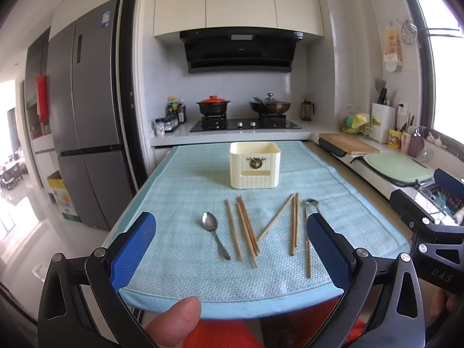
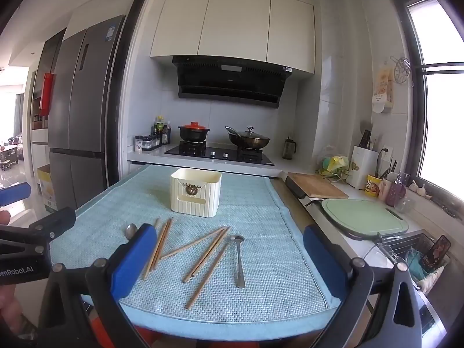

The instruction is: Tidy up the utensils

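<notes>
A cream ribbed utensil box (image 1: 255, 164) stands upright on a light blue mat (image 1: 185, 179); it also shows in the right wrist view (image 2: 195, 192). In front of it lie several wooden chopsticks (image 1: 246, 229) (image 2: 207, 250) and two metal spoons, one at the left (image 1: 213, 230) (image 2: 131, 230) and one at the right (image 1: 311, 203) (image 2: 239, 256). My left gripper (image 1: 230, 256) is open and empty, held above the mat's near edge. My right gripper (image 2: 229, 264) is open and empty, just right of the left one.
A stove (image 1: 245, 123) with a red-lidded pot (image 1: 213, 105) and a wok (image 1: 269, 105) stands behind the mat. A wooden board (image 2: 317, 188) and a green board (image 2: 364, 214) lie on the right counter. A grey fridge (image 1: 87, 110) stands at the left.
</notes>
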Tool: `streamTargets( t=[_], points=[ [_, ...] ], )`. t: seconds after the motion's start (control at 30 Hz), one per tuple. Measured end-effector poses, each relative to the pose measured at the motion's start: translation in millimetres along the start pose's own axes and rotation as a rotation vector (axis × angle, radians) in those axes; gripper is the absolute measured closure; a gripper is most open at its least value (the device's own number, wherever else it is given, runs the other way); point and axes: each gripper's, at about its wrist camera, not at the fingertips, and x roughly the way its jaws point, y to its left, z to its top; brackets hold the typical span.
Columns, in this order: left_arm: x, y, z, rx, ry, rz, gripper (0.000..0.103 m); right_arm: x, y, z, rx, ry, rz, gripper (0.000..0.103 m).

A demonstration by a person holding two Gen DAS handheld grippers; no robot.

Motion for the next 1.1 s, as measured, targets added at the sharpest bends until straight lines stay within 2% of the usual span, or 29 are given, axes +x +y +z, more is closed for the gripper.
streamTargets(
  t=[1.1],
  points=[
    [1.3,-5.5,-0.2,0.028,0.026,-0.006,0.0,0.9,-2.3,-3.8,0.012,-0.007,0.001,0.0]
  ],
)
